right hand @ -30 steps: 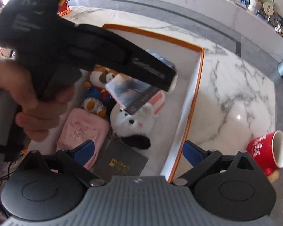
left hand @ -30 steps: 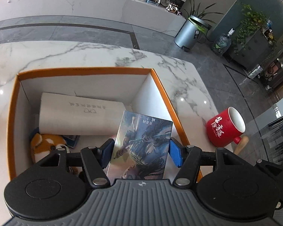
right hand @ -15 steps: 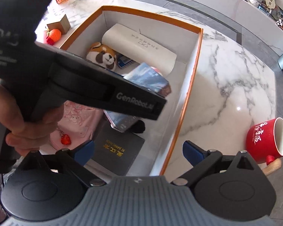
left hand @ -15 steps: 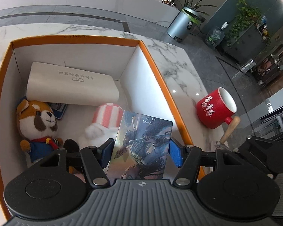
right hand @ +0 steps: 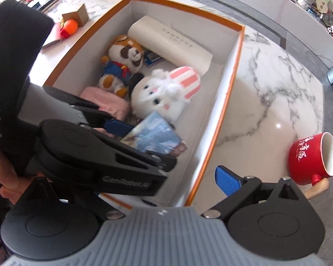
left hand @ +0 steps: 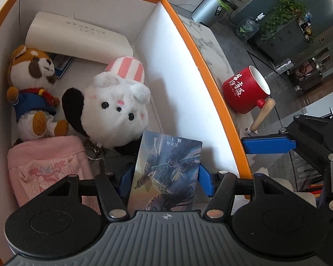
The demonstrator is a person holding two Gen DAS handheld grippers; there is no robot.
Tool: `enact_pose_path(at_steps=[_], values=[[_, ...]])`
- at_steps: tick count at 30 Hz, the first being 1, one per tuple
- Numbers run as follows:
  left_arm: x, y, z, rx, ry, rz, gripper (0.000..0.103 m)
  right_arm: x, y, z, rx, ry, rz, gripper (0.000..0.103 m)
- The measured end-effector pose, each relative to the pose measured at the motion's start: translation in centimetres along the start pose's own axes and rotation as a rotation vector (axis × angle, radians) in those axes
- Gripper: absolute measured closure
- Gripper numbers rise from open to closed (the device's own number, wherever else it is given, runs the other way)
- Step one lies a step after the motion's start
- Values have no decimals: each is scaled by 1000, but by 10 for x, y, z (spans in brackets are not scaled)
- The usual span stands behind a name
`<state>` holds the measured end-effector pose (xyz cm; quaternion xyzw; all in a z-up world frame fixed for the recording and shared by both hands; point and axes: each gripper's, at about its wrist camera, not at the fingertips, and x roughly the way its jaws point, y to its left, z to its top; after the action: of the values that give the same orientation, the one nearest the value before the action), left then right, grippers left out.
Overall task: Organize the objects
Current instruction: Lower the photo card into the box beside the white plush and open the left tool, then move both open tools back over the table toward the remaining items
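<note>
My left gripper (left hand: 165, 178) is shut on a glossy illustrated card (left hand: 166, 170) and holds it low inside the orange-rimmed white box (left hand: 197, 64), near its right wall, in front of a white plush bunny (left hand: 115, 113). The card (right hand: 151, 136) and box (right hand: 230, 88) also show in the right wrist view. My right gripper (right hand: 166, 177) is open and empty above the box's near right corner; its left finger is hidden behind the left gripper. A red mug (right hand: 312, 156) lies on its side on the marble table.
The box also holds a red-panda plush (left hand: 33, 88), a pink pouch (left hand: 48, 166), a white case (left hand: 77, 37) and a keyring. The mug (left hand: 244, 90) lies right of the box. A small carton (right hand: 76, 15) and orange toy (right hand: 70, 26) sit left of it.
My left gripper has dropped deeper into the box with the card, toward the plush bunny. The right gripper has shifted slightly and stays open.
</note>
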<state>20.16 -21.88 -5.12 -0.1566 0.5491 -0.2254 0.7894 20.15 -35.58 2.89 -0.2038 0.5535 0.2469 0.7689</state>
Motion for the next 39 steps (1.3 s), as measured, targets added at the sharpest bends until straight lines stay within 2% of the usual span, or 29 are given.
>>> enact_pose_path(at_steps=[4,5,6,8,10,14,15,18,21,22,29,32,35,37,39], values=[[-1,2,2,-16,-1,-4,32,-2,0,-1,17,-5,4,4],[0,2,3,-23,10,-12,28,-2,0,-1,16,-5,5,4],[0,4,4,-41,12,-30,15,-3,1,-1,11,-4,0,4],[-2,10,3,-100,-3,-98,1,-3,3,-1,3,-6,-11,4],[-3,9,3,-108,1,-116,1,-4,3,0,8,-6,-12,4],[-9,-3,4,-3,-14,-22,0,-3,4,-1,10,-9,-15,4],[-12,-4,5,13,-30,-27,0,-3,4,-1,13,-12,-17,4],[-23,-3,6,22,-71,-104,0,-3,4,-1,21,-10,-19,4],[-28,-2,13,26,-8,-123,0,-5,5,-2,18,-15,-24,4],[-31,0,14,17,-9,-131,0,-7,6,-2,13,-20,-26,4],[-69,12,9,-1,-228,-85,2,-16,17,-1,17,-66,-17,4],[-92,16,4,42,-317,-71,1,-23,27,0,31,-123,-12,4],[-119,29,-2,33,-378,-61,0,-33,33,4,90,-187,20,4],[-137,39,-7,38,-393,-6,0,-41,42,8,105,-232,23,4],[-156,50,-16,61,-440,82,0,-49,56,14,96,-286,17,4]])
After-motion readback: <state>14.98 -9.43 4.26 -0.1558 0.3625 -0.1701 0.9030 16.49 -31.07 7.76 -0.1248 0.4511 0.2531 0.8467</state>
